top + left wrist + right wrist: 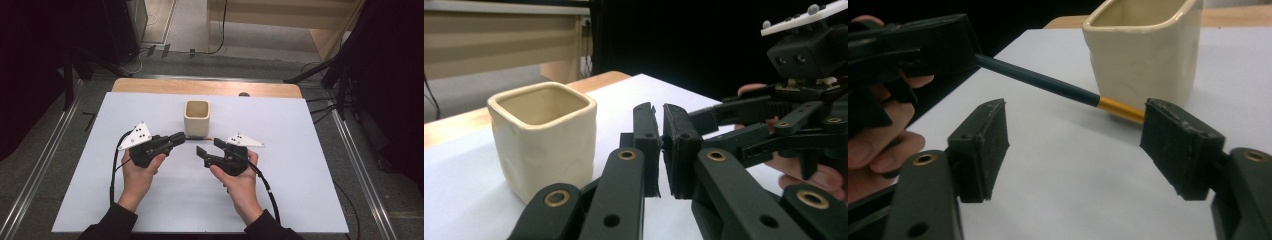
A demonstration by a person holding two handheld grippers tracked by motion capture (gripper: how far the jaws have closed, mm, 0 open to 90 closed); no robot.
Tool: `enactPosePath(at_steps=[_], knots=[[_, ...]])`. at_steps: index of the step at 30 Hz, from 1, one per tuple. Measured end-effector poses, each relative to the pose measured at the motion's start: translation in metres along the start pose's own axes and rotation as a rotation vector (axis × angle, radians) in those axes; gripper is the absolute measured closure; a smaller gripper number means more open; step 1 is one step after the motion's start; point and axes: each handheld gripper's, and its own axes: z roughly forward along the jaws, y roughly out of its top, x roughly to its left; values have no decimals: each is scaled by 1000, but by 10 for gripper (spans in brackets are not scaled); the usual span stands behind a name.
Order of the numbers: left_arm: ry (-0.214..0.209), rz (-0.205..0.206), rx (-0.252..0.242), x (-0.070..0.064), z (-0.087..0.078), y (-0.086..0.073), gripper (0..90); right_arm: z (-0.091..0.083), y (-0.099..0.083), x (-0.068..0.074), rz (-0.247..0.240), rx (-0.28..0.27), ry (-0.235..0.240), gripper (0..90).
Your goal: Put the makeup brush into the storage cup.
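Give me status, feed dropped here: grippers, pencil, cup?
Left gripper shut on pencil, level over table. Right gripper open by its gold end. Cup upright just behind, nothing blocking.

Lab: black drapes [30, 75], floor rails [45, 155].

Your left gripper [913, 45] was clamped on a dark teal pencil [1038, 82] with a gold ferrule near its end. The pencil lay almost level just above the tabletop [300, 165], its gold end pointing toward 3 o'clock. It passed just in front of a cream, square-sided ceramic cup [197, 118], upright at the pencil's 12 o'clock.
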Motion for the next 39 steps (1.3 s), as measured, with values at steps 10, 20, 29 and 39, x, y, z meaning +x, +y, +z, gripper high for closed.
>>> enactPosePath(at_steps=[10,20,29,39], knots=[[7,6,-29,-6,4,-3,858,1,-5,8,211,-25,-1,109],[22,-3,-50,-4,4,-6,857,3,-9,-5,411,-48,92,60],[29,5,-62,-7,5,-7,857,3,-10,-10,563,-93,55,262],[32,11,-60,-11,8,-10,857,1,-10,-12,609,-59,74,451]])
